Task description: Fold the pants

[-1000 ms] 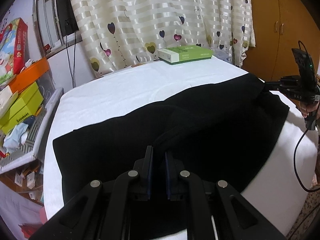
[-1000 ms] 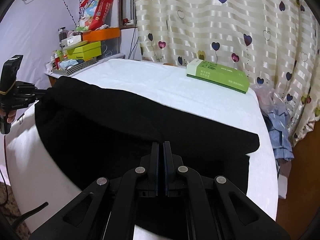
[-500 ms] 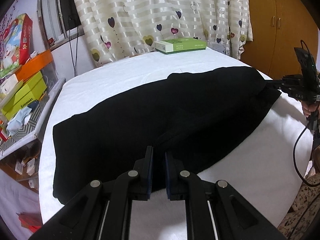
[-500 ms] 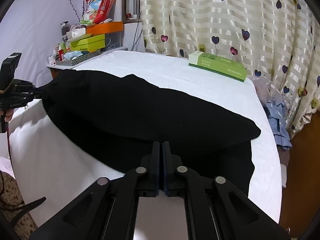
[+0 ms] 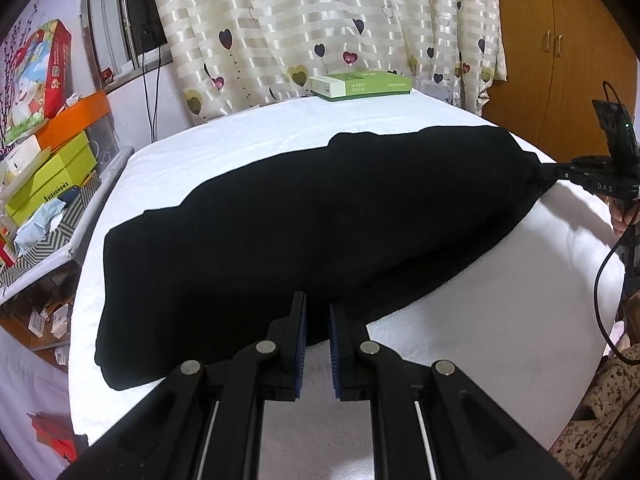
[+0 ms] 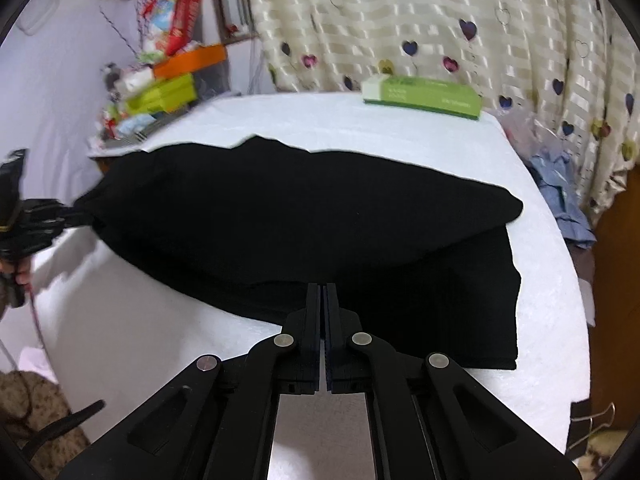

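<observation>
Black fabric pants [image 5: 312, 216] are being spread across the white cloth-covered counter [image 5: 500, 340], with an upper layer folded over a lower one. One end of the pants is being gripped by the black two-finger left gripper [image 5: 317, 312], whose blue-padded jaws are being held almost together on the near hem, a narrow gap between them. The opposite end is being pinched by the black right gripper [image 6: 323, 292], its jaws being pressed fully together over the dark edge; seen from the left wrist view, its tip [image 5: 548, 170] is being held at the bunched corner. A green and white rectangular box [image 5: 360, 85] is lying at the far edge of the counter, before a cream heart-patterned curtain [image 5: 320, 20].
</observation>
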A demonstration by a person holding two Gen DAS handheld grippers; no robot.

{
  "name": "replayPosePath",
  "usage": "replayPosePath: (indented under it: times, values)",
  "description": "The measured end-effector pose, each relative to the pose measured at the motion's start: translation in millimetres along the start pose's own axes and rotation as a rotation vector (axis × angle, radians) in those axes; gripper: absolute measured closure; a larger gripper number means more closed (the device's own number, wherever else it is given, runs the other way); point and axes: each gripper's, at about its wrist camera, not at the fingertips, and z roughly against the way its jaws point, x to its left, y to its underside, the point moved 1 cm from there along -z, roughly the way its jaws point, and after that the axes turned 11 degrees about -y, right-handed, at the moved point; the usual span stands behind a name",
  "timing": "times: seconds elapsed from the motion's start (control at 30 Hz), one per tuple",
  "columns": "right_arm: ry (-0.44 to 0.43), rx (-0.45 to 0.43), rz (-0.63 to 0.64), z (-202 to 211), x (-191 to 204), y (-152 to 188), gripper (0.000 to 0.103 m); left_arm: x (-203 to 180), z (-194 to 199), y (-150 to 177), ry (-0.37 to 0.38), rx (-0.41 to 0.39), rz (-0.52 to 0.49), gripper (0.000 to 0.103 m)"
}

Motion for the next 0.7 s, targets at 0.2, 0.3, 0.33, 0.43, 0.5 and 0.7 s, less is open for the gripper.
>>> replayPosePath:
  times: [0.2,0.3,0.33,0.43,0.5,0.7]
  values:
    - [0.070,0.036,0.204,-9.9,30.9,0.3,0.054,2.7,4.3,-1.7,0.002,-0.010,0.015,0.091]
    - [0.091,0.050,0.273,-14.8,38.7,1.5,0.049,5.0,6.3,-4.5,0.001,-0.022,0.026,0.091]
    - [0.136,0.057,0.293,-18.2,38.6,1.0,0.049,5.2,6.8,-5.2,0.000,-0.025,0.026,0.091]
    - [0.140,0.085,0.313,-26.0,37.7,-2.5,0.049,8.0,7.8,-6.3,0.002,-0.029,0.031,0.091]
    - [0.156,0.095,0.337,-29.2,40.1,-3.6,0.049,10.1,8.6,-7.0,0.015,-0.021,0.057,0.091]
    - [0.246,0.090,0.328,-38.3,34.8,-12.4,0.064,11.3,14.4,-12.0,0.003,-0.047,0.050,0.091]
